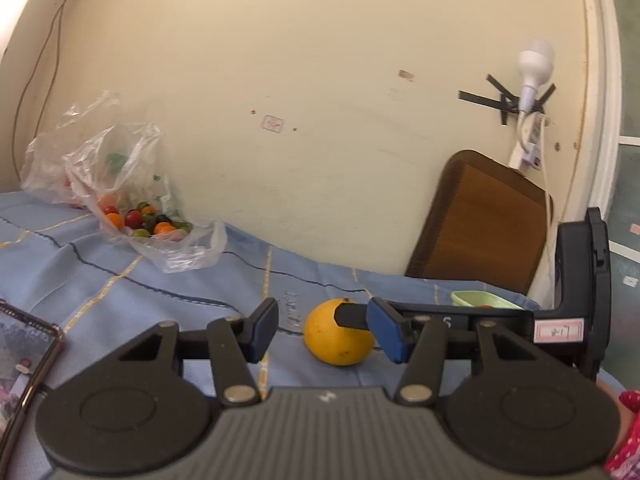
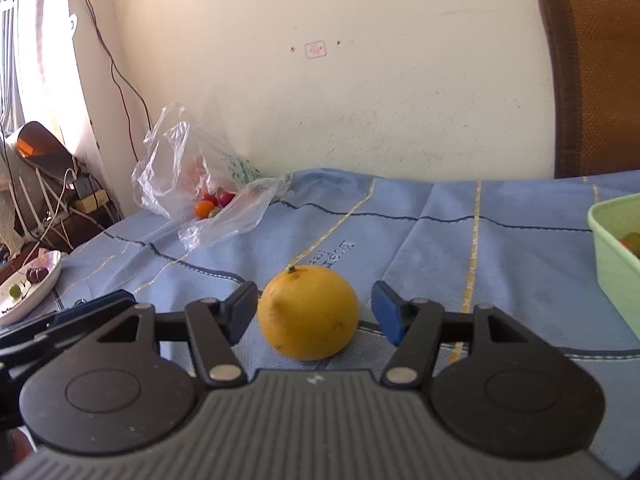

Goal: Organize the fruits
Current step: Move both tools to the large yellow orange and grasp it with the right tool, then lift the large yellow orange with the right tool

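Just a round yellow-orange fruit (image 2: 308,312), brown-speckled, stem-nubbed.

Daylight scene, fairly bright, soft and warm on cream wall (image 2: 400,100). Strongest light from window (image 2: 24,40) at left edge of right wrist view, blown out to white glare there. Soft shadow under orange (image 2: 308,312) on blue cloth (image 2: 420,240). Fisheye bending strong at borders; wall lines curve. Left wrist view slightly hazy, corners softest. Plastic bag (image 1: 120,168) shows bright glints.

Black gripper (image 2: 314,314), blue pads (image 2: 386,316)
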`<state>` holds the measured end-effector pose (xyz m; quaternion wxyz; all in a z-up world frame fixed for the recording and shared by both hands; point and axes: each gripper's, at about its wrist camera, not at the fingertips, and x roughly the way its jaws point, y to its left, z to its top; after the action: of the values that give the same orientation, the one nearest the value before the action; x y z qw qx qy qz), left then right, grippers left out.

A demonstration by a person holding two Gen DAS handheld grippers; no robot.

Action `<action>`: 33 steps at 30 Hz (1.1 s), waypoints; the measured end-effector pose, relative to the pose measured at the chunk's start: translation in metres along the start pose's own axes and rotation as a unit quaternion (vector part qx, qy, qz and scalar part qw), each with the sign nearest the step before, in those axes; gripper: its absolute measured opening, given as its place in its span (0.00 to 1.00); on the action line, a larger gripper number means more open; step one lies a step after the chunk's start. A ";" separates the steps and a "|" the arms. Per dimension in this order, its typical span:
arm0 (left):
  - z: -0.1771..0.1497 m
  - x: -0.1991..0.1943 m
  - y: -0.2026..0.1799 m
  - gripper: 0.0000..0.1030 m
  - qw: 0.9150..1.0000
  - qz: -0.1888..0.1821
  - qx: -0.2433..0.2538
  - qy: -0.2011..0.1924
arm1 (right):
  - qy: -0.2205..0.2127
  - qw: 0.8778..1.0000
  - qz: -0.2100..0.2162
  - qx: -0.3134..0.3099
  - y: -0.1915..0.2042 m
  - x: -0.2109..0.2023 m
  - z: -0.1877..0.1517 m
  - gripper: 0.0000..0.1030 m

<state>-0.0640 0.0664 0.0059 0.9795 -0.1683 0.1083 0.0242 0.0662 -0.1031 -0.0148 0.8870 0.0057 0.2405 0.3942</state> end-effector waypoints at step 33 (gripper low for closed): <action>-0.008 0.005 -0.022 0.56 0.997 -0.015 0.073 0.017 | 0.022 0.994 -0.105 0.001 -0.031 -0.059 -0.032 0.62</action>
<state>-0.0585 0.0436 0.0048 0.9874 -0.0984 0.1240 -0.0014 0.0400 -0.1720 -0.0241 0.9180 -0.0277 0.2594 0.2986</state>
